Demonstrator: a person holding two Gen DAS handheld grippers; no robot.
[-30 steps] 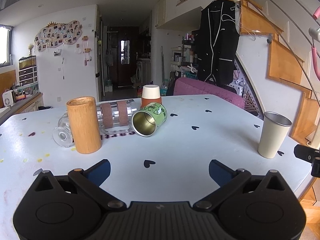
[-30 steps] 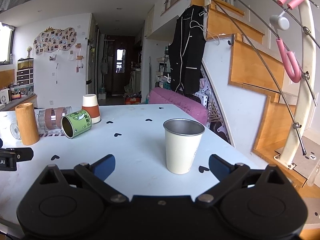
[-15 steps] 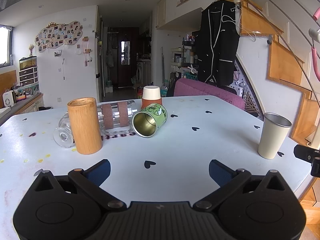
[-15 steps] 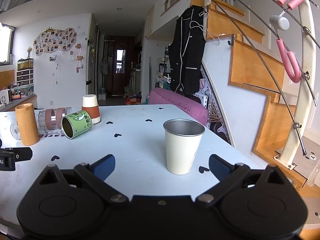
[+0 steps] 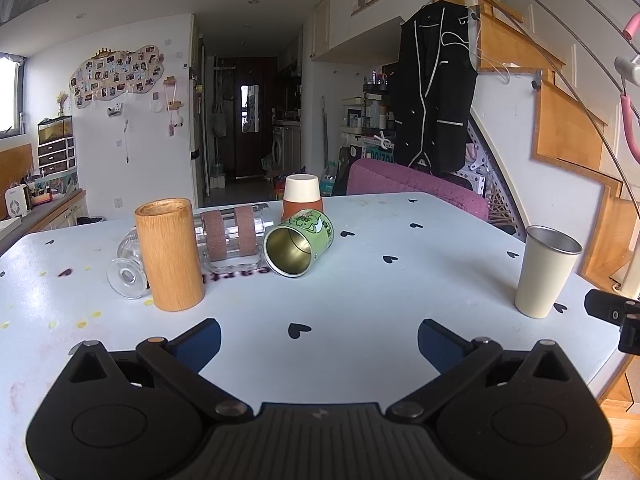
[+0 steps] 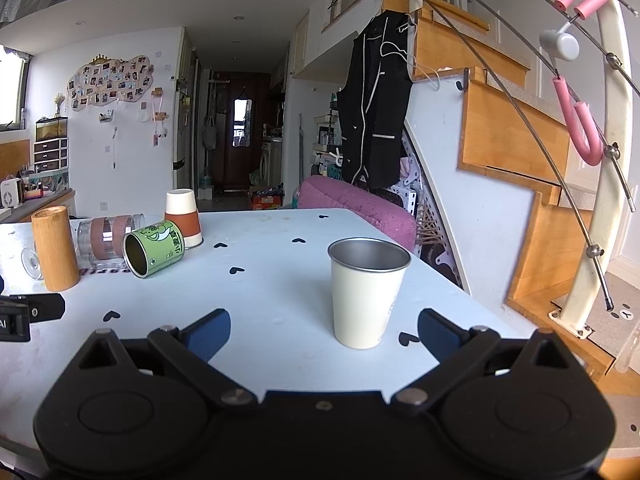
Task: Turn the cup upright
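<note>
Left tool [image 5: 319, 336]: spread wide, holding nothing, above the near part of the surface [image 5: 360, 280].
Right tool [image 6: 324, 330]: spread wide, holding nothing; the cream cup stands just ahead between its blue fingers [image 6: 210, 330], not touching them.
Green cup [image 5: 300, 242]: lying on its side toward the far left of the surface, mouth facing the left camera, leaning against the glass jar.
Cream cup [image 6: 368, 292]: upright with its metal mouth up, near the right edge of the surface, well apart from the other things.
Glass jar [image 5: 234, 242]: on its side with two brown bands, between the wooden cylinder and the green cup.
Wooden cylinder [image 5: 170, 254]: upright, in front of the jar's left end.
Paper cup [image 6: 183, 218]: mouth down, orange and white, just behind the green cup.
Wine glass [image 5: 126, 268]: on its side, partly hidden behind the wooden cylinder.
Surface: white with small black hearts.
</note>
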